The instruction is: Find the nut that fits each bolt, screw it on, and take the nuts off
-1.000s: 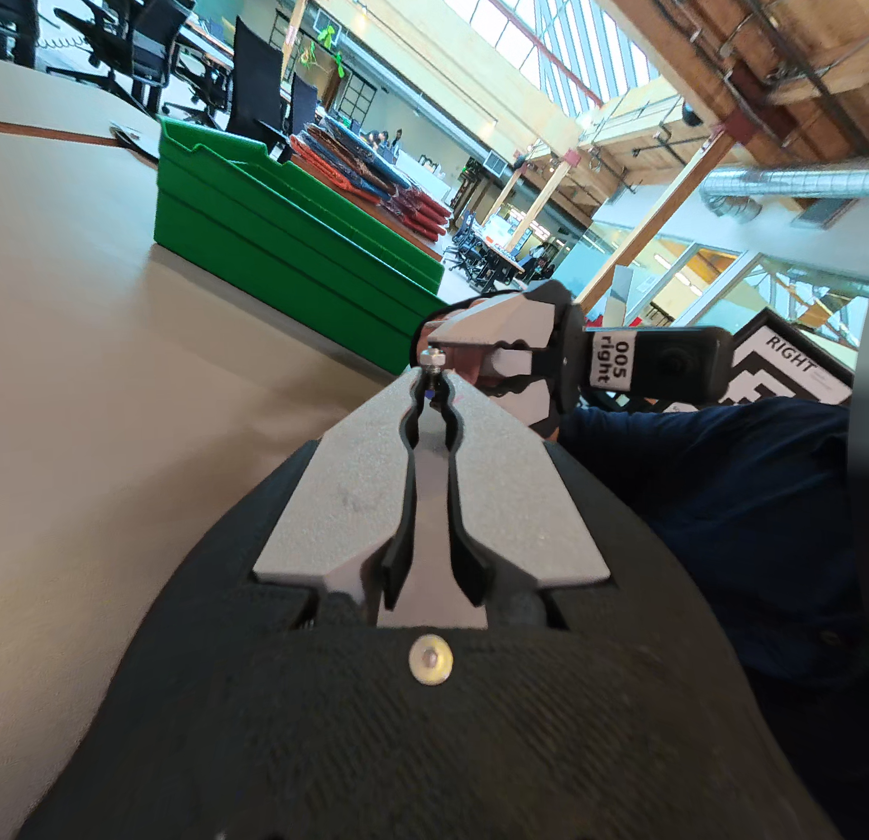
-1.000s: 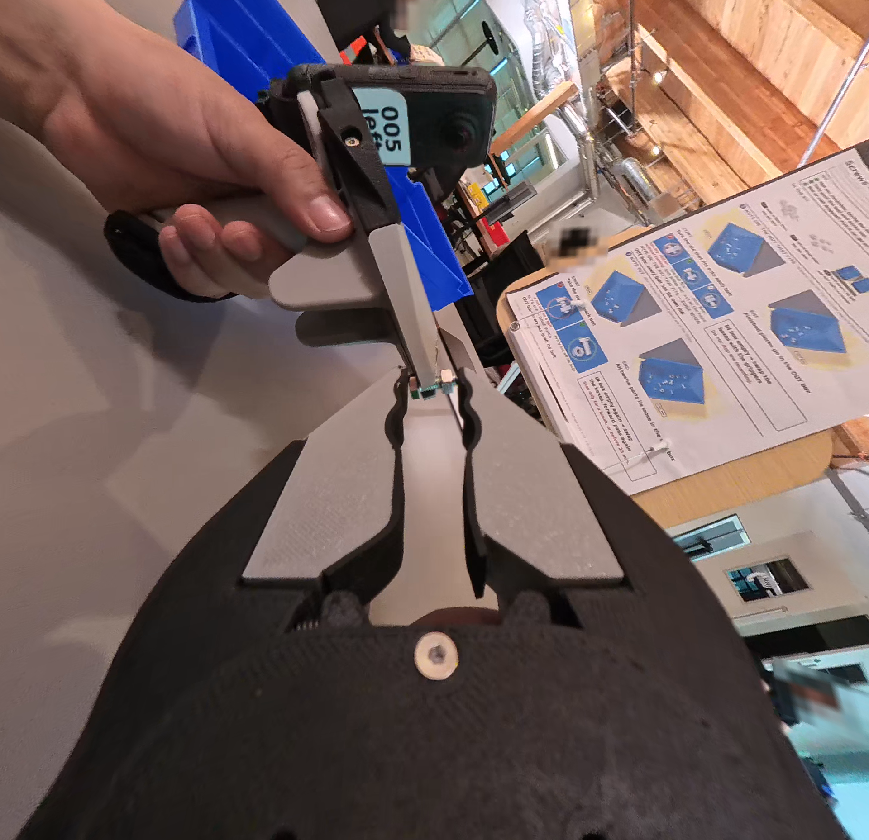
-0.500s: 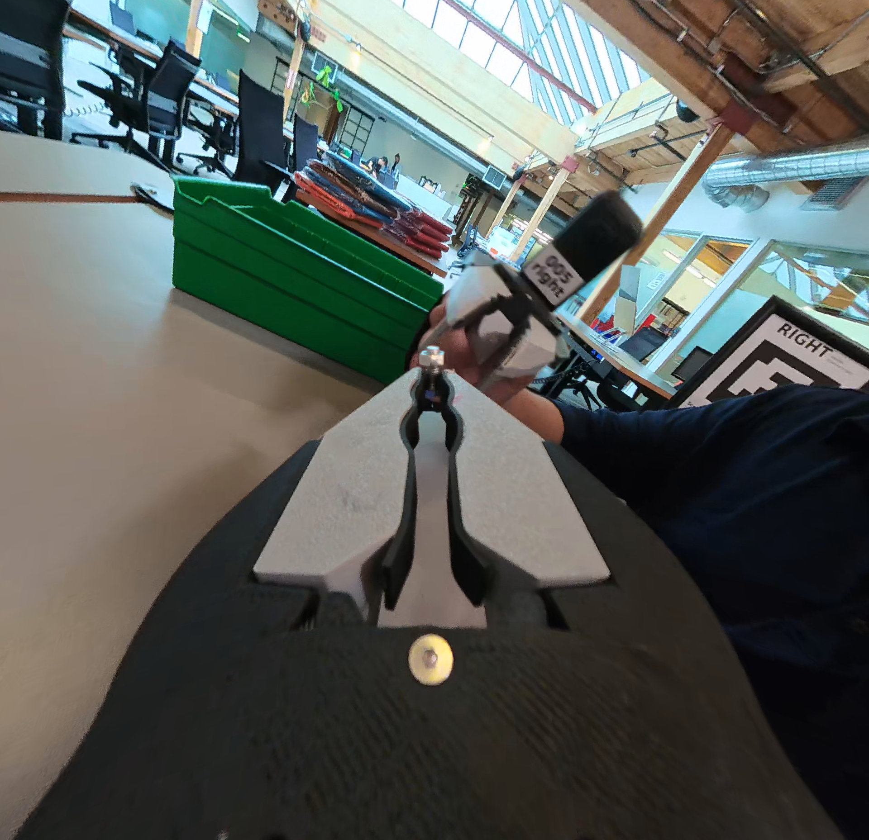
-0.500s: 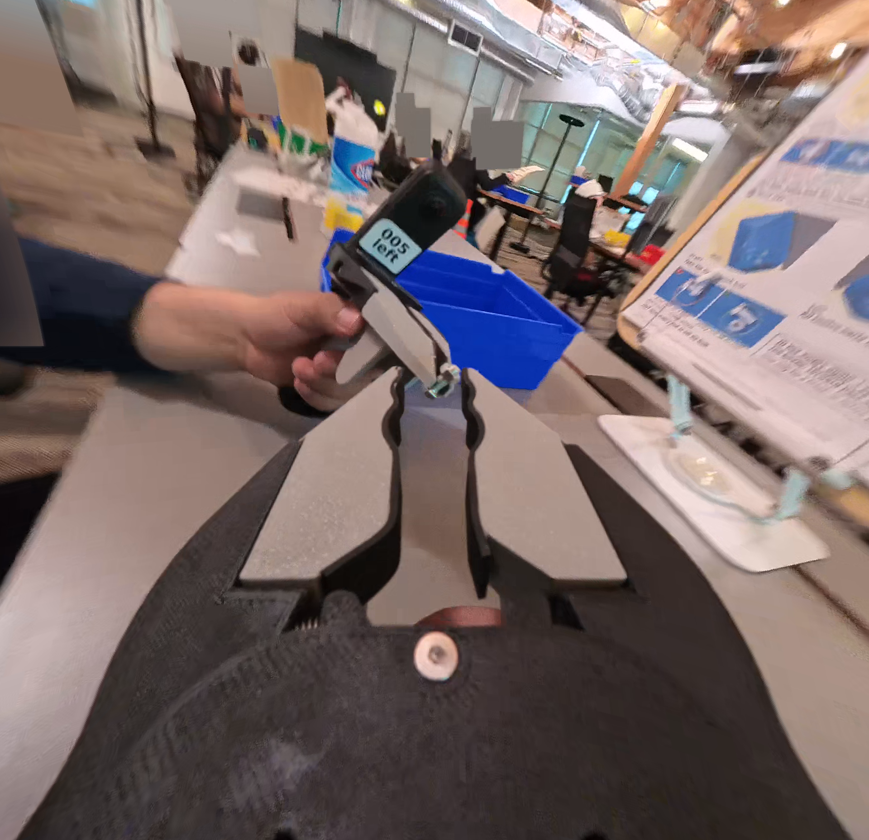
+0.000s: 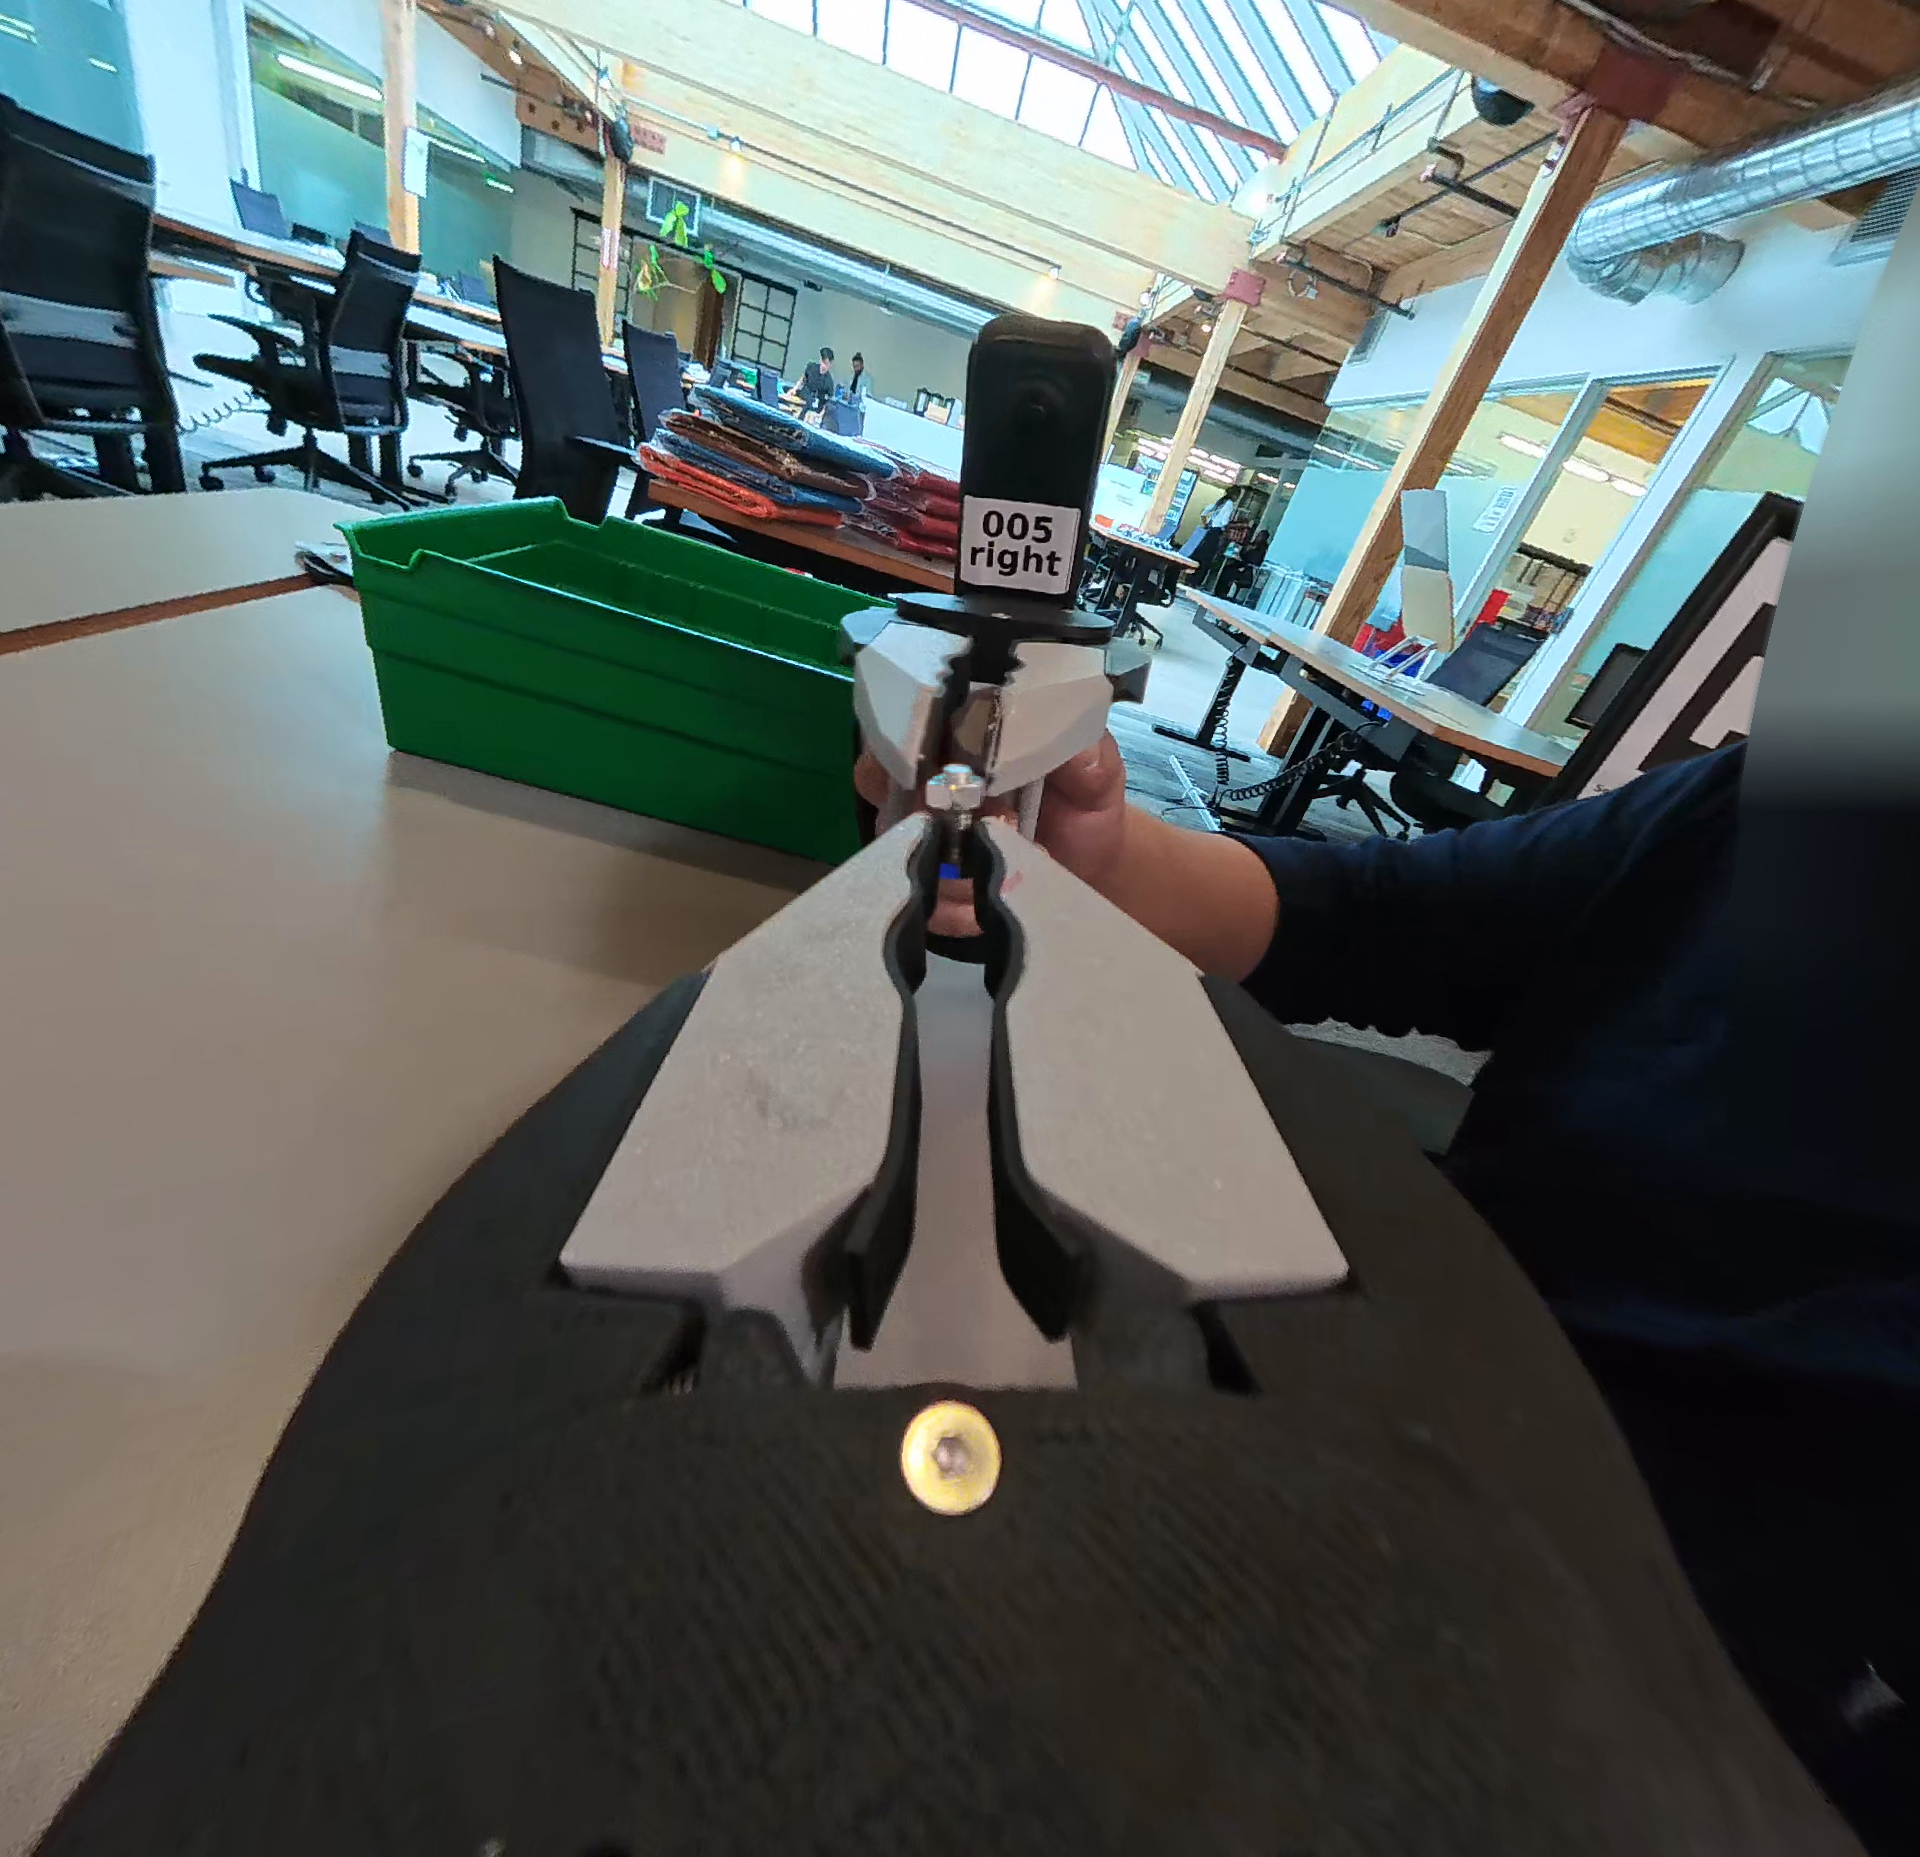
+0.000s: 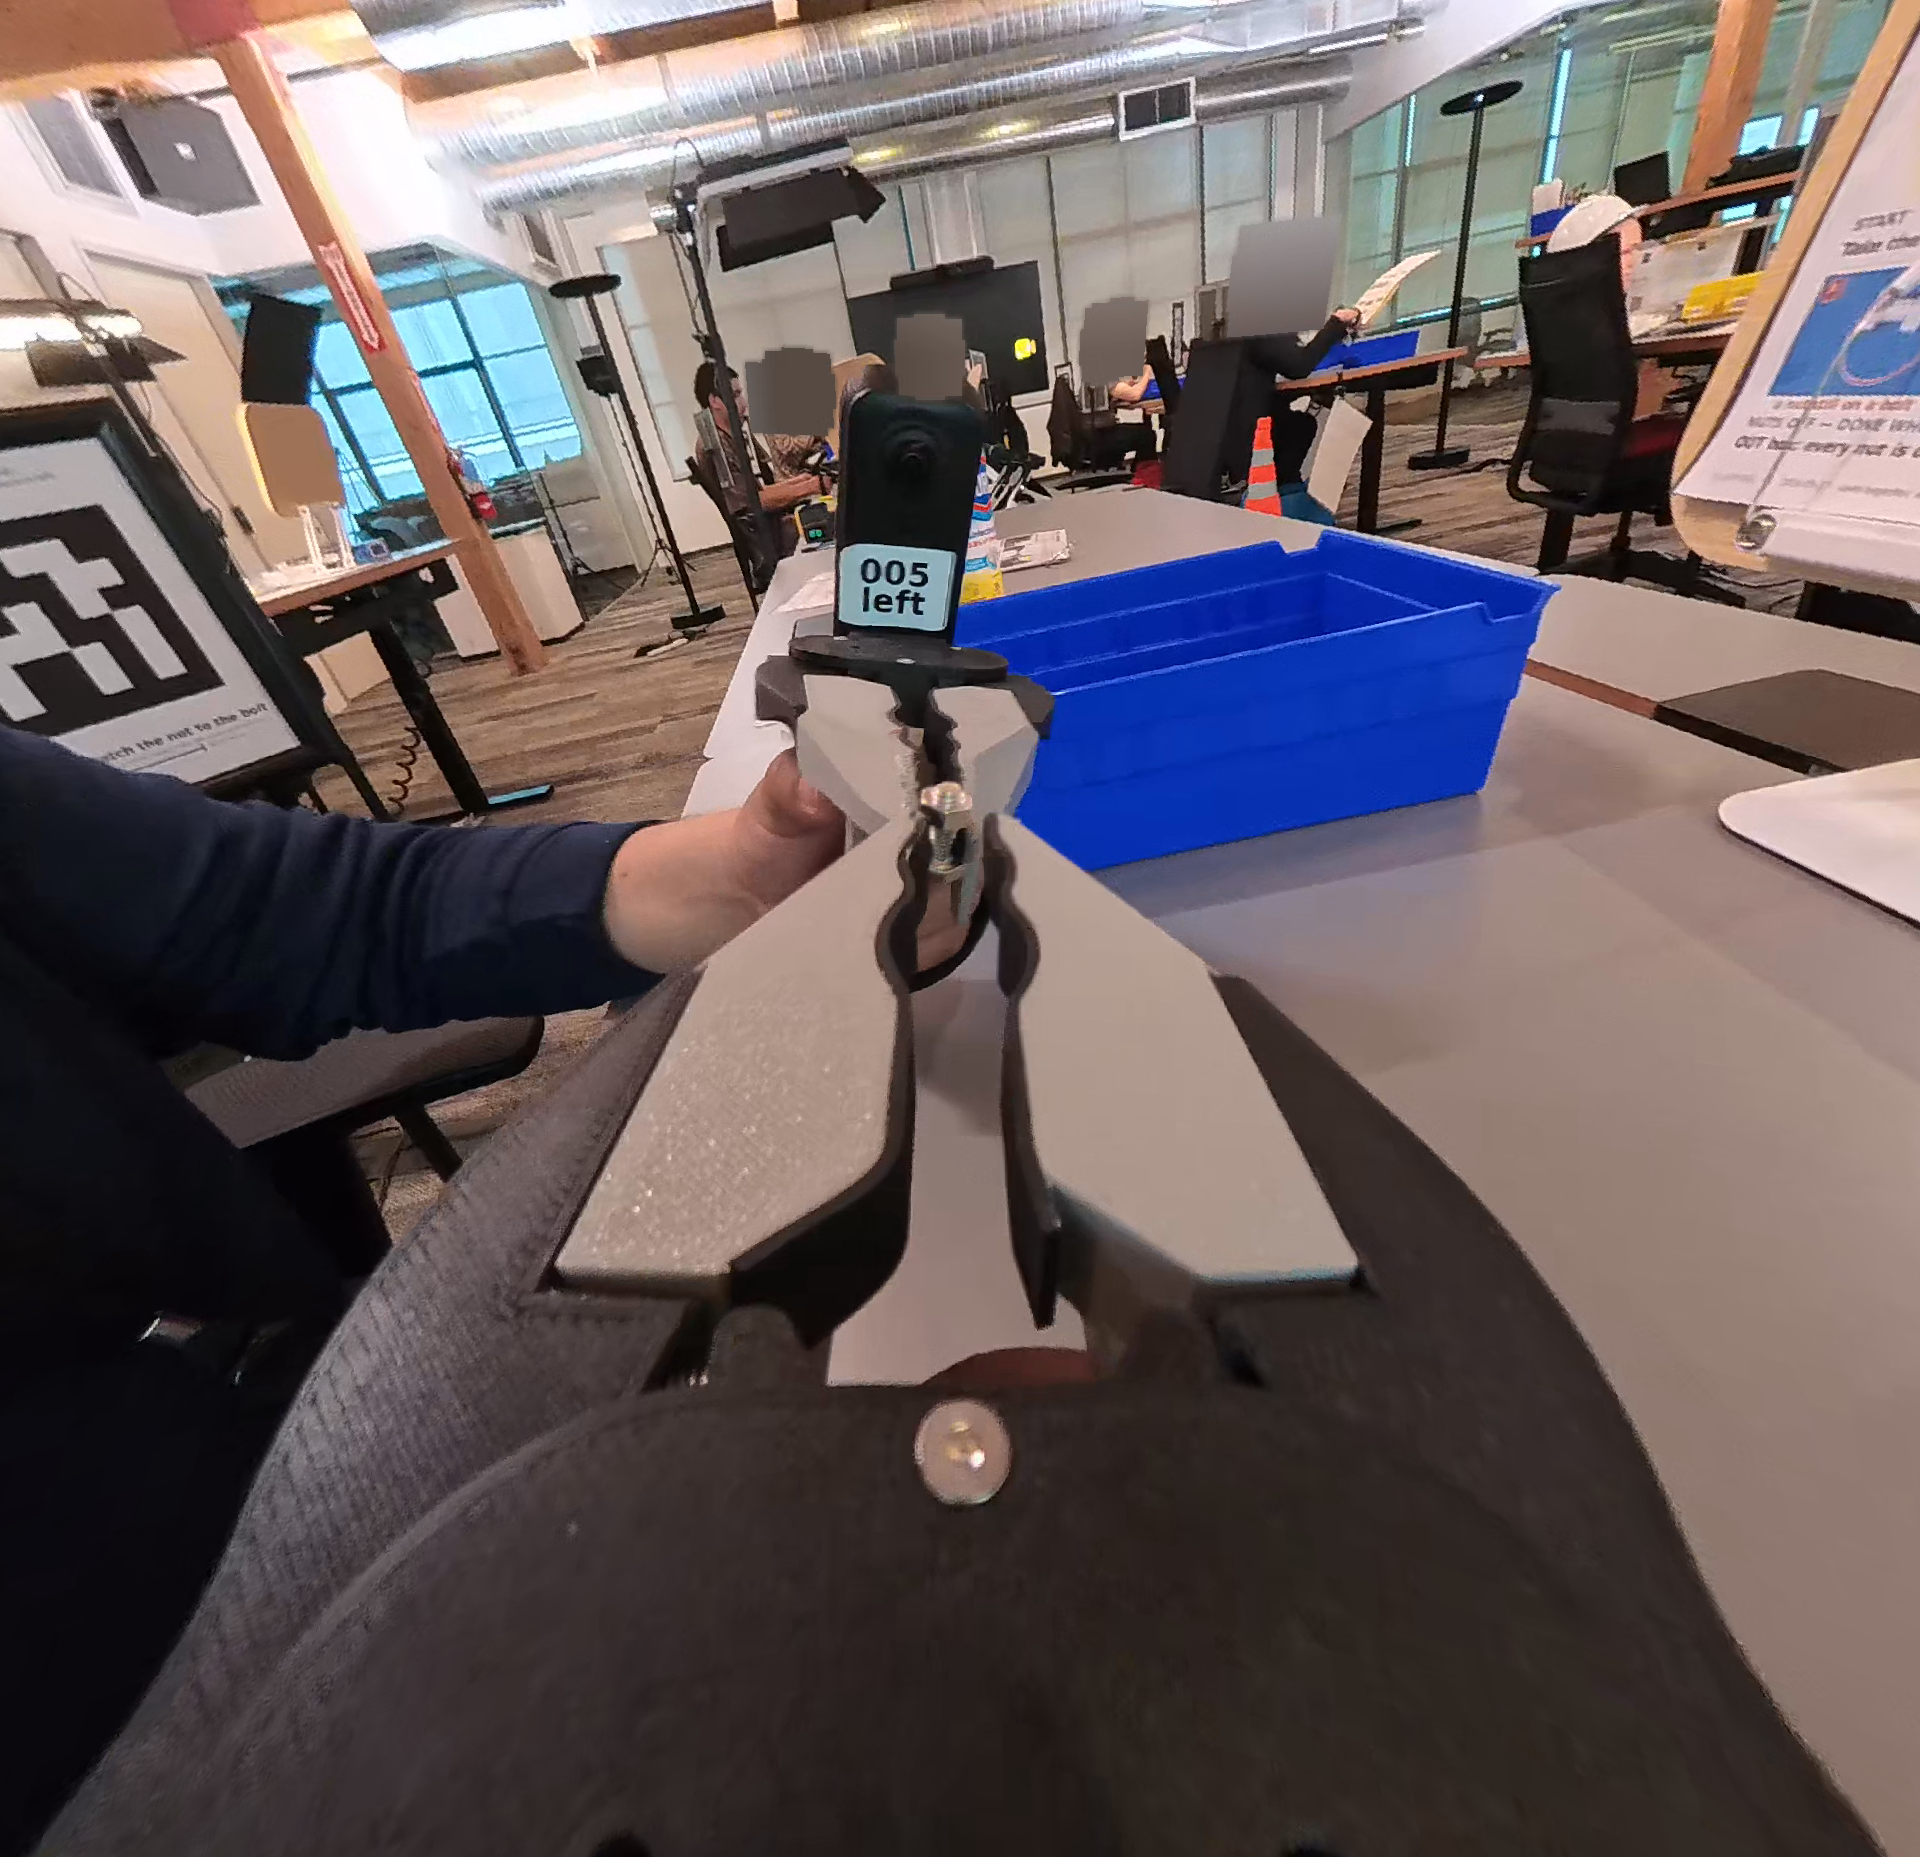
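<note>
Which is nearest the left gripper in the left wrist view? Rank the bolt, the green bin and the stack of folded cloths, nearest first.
1. bolt: clamped at the left gripper tips.
2. green bin: on the table, ahead to the left.
3. stack of folded cloths: on a farther table, behind the bin.

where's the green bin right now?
The green bin shows only in the left wrist view, on the tan table left of and behind the facing right gripper, in front of the stacked fabric.

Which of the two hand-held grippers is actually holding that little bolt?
The left hand-held gripper: the bolt is pinched between its tips, nut on top. The right hand-held gripper faces it; whether it grips the nut is unclear.
</note>
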`<state>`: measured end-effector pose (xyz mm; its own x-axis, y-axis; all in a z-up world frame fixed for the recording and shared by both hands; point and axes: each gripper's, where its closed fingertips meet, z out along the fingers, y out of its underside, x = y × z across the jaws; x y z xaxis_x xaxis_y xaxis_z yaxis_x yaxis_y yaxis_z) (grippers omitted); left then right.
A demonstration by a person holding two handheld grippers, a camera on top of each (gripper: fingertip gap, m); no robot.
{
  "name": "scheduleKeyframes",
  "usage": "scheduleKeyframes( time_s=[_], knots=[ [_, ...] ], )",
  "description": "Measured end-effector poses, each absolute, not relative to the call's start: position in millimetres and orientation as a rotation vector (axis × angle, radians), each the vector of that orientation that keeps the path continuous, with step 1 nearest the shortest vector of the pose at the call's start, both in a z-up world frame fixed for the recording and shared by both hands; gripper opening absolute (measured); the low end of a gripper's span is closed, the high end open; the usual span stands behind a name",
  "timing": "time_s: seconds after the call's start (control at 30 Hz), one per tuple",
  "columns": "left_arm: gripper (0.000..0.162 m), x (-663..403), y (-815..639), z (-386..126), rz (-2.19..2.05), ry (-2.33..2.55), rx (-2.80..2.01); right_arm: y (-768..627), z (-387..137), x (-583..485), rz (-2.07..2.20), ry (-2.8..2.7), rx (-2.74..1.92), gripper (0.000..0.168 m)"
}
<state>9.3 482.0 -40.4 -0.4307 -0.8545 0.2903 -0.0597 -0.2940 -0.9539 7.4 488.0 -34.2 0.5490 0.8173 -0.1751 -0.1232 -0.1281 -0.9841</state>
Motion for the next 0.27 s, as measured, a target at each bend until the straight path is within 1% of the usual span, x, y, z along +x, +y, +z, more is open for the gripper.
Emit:
scheduleKeyframes(
  time_s=[0.27],
  knots=[
    [0.003,10.0,481.2,-41.5,-1.763,1.378,-1.181,485.2,-35.8,2.8,0.930,-0.648,-1.485,0.004]
  ],
)
